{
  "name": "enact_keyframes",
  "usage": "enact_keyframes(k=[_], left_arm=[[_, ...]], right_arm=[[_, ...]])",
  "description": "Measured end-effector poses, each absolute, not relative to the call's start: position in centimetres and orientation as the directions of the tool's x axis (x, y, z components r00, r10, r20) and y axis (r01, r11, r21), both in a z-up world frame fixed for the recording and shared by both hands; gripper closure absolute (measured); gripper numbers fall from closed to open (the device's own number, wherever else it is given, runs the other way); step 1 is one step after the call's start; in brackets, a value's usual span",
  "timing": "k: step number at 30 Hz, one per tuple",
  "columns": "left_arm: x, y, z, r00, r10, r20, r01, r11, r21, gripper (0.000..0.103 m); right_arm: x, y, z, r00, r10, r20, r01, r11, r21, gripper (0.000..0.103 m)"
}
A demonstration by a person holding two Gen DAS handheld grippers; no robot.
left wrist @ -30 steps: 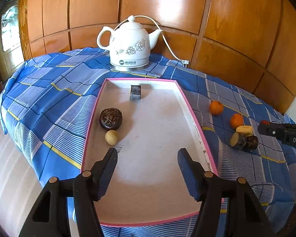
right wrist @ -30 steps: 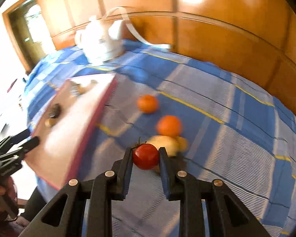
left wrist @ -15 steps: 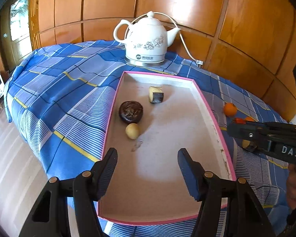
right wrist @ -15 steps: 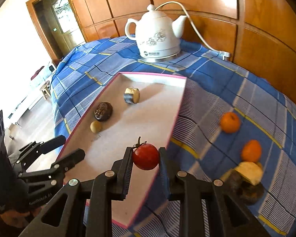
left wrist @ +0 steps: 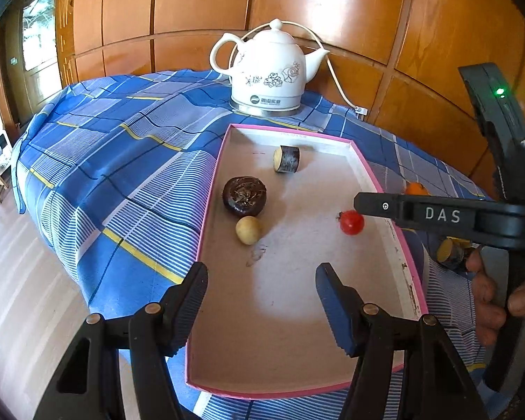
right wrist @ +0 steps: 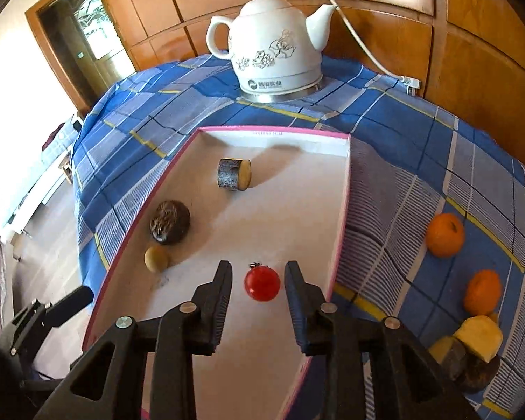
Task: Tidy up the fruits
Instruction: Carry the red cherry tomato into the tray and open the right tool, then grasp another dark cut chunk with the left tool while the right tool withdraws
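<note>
Right gripper (right wrist: 258, 285) spread, tomato (right wrist: 262, 283) loose inside the tray (right wrist: 339, 245); next fetch an orange (right wrist: 445, 235) beside the tray. Left gripper (left wrist: 260, 301) released, empty.

— Looking like a home, a dining corner maybe?
— Seeming so: wood panelling (left wrist: 332, 17) lining the wall, checked cloth (left wrist: 122, 161) covering the table, floral kettle (right wrist: 276, 45) sitting plugged in, glazed door (right wrist: 87, 35) standing behind.

Blue plaid-covered table (right wrist: 402, 182), pink-rimmed tray (right wrist: 343, 217), white kettle (right wrist: 276, 45), two oranges (right wrist: 444, 234)
</note>
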State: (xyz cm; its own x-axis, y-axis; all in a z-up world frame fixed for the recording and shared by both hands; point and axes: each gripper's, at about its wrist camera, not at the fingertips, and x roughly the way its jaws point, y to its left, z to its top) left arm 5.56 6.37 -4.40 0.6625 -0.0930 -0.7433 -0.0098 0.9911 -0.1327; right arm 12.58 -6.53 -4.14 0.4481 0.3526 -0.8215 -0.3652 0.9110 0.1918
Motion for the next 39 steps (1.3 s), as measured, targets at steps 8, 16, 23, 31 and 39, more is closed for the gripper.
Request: enact_keyframes(k=[8, 16, 23, 31, 39], left_arm=[[5.4, 5.9, -4.3, 0.665, -0.099, -0.74, 0.002, 0.991, -0.131, 0.038], [4.9, 5.1, -3.9, 0.672, -0.107, -0.733, 0.024, 0.992, -0.123, 0.038], [4.7, 4.4, -3.7, 0.675, -0.113, -0.729, 0.047, 0.993, -0.111, 0.038], [4.4, 3.8, -3.5, 0.676, -0.117, -0.728, 0.061, 0.993, -0.103, 0.038], [4.2, 3.3, -3.4, 0.678, -0.12, -0.725, 0.075, 0.993, -0.094, 0.038]], right_arm=[[10.9, -7.9, -3.8, 0.473, 0.343, -0.811, -0.346, 0.919, 0.187, 0.07], [9.3, -9.6, -3.1, 0.509, 0.324, -0.798, -0.325, 0.93, 0.171, 0.07], [8.2, -10.2, -2.6, 0.528, 0.311, -0.79, -0.328, 0.933, 0.148, 0.07], [7.3, -10.5, -1.8, 0.546, 0.31, -0.778, -0.348, 0.929, 0.126, 0.07], [6.6, -11.2, -1.4, 0.565, 0.29, -0.772, -0.341, 0.935, 0.102, 0.07]])
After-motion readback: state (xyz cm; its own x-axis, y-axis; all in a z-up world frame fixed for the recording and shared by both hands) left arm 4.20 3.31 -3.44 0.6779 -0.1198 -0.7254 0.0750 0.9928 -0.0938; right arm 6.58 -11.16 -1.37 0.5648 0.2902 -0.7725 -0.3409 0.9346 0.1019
